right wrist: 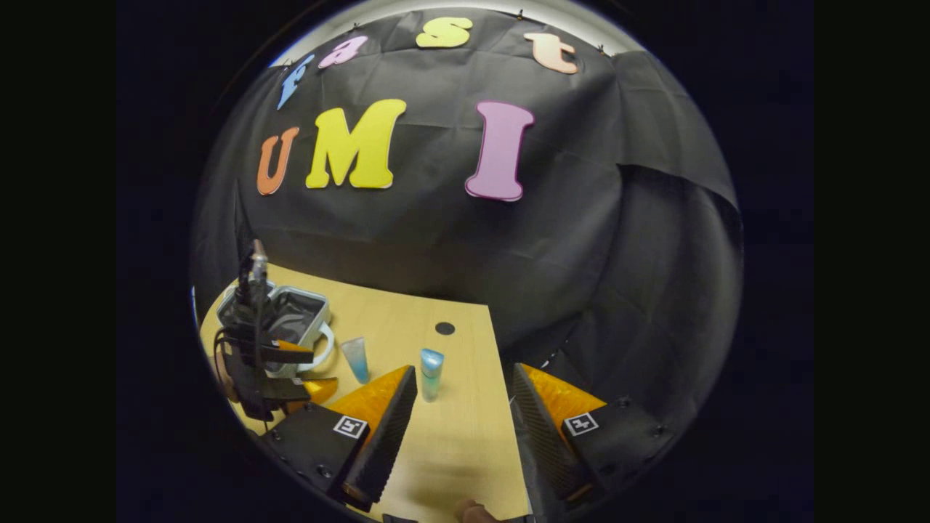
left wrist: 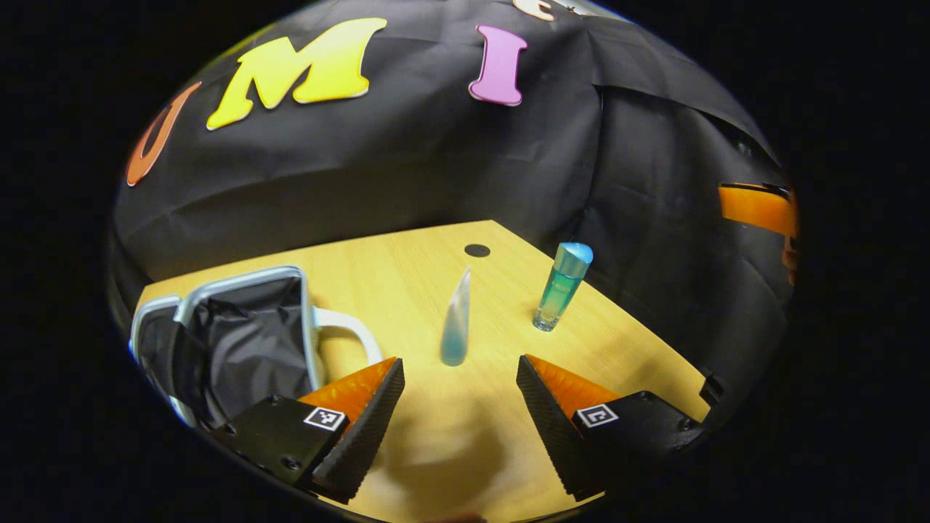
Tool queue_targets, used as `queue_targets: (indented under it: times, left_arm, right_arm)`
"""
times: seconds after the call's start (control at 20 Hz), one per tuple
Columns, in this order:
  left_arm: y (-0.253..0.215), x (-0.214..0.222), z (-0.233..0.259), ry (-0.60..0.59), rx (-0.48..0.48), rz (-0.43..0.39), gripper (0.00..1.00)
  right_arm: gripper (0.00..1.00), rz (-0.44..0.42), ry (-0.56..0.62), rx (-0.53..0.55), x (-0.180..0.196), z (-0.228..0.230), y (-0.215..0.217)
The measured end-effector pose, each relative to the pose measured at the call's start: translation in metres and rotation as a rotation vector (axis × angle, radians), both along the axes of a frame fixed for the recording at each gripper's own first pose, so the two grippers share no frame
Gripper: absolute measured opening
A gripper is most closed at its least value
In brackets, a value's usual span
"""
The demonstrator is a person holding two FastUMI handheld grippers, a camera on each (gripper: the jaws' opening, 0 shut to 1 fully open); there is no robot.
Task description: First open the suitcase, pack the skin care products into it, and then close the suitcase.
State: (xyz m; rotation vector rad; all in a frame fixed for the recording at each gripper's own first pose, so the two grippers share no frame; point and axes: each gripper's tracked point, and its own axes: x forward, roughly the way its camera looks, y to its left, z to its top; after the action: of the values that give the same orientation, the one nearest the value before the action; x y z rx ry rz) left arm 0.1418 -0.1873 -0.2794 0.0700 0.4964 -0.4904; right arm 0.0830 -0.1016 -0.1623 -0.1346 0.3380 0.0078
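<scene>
Desk [left wrist: 436,428] of pale wood carries everything. Small silver-rimmed suitcase [left wrist: 240,341] with black lining lies open at its left end, ready to receive the products. Tall blue-green capped bottle [left wrist: 561,287] stands upright near the right edge; nearer the suitcase a slim translucent blue tube [left wrist: 456,319] stands on its cap. Left tool [left wrist: 459,392] is spread wide, empty, aimed at the tube. Right tool [right wrist: 465,396] is likewise released, holding nothing.

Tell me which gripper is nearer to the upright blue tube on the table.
Left. The left gripper is open with the blue tube standing just ahead between its fingers. The right gripper sits farther back, with the tube off to its left, beyond the capped bottle.
</scene>
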Motion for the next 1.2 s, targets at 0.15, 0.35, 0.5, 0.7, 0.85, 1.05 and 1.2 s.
queue_targets:
  times: [0.15,0.35,0.5,0.7,0.85,1.05,1.2]
  left_arm:
    - [-0.013,0.033,-0.026,0.012,0.021,0.057,0.99]
    - [-0.018,0.064,-0.044,-0.011,0.072,0.138,0.96]
    - [-0.018,0.075,-0.056,-0.011,0.105,0.165,0.79]
    - [-0.022,0.077,-0.058,-0.017,0.101,0.157,0.49]
    - [-0.022,0.071,-0.054,-0.003,0.094,0.145,0.51]
    - [-0.017,0.049,-0.017,-0.030,0.062,0.136,0.42]
    - [-0.003,0.023,0.018,-0.063,0.043,0.140,0.42]
  right_arm:
    - [0.79,0.003,0.048,0.011,0.009,-0.027,-0.018]
    - [0.80,0.017,0.104,0.013,0.017,-0.062,-0.037]
    - [0.80,0.049,0.132,0.019,0.026,-0.081,-0.038]
    - [0.80,0.123,0.146,0.005,0.031,-0.100,-0.028]
    - [0.80,0.164,0.130,0.012,0.046,-0.096,-0.009]
    - [0.80,0.213,0.100,0.009,0.067,-0.094,0.017]
    - [0.79,0.229,0.097,0.022,0.086,-0.103,0.037]
